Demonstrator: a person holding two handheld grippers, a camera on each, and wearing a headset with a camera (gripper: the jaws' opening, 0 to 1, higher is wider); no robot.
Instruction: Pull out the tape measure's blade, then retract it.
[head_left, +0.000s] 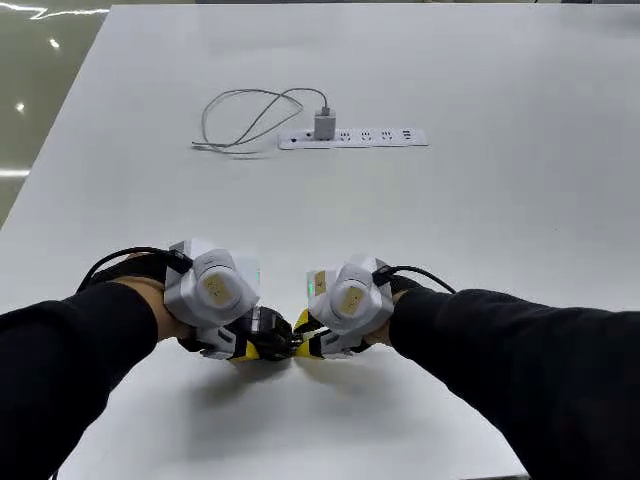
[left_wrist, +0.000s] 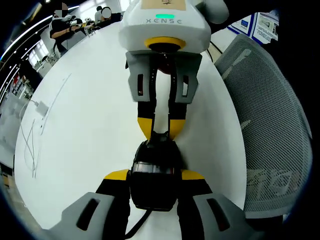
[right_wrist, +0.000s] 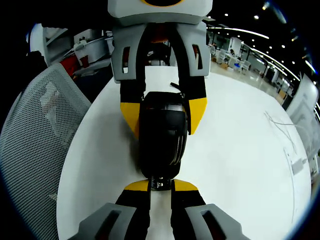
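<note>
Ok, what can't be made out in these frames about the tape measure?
Head view: the left gripper and right gripper cover most of the tape measure; blade length out cannot be told.
Right gripper view: its jaws pinch the blade tip, hiding most of it; the tape measure's face is too dark to read.
Head view: the power strip is too small for detail.

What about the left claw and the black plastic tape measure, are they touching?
Touching. The left gripper view shows the left claw clamped on the black plastic tape measure, yellow jaw tips pressed against both its sides, no gap.
</note>
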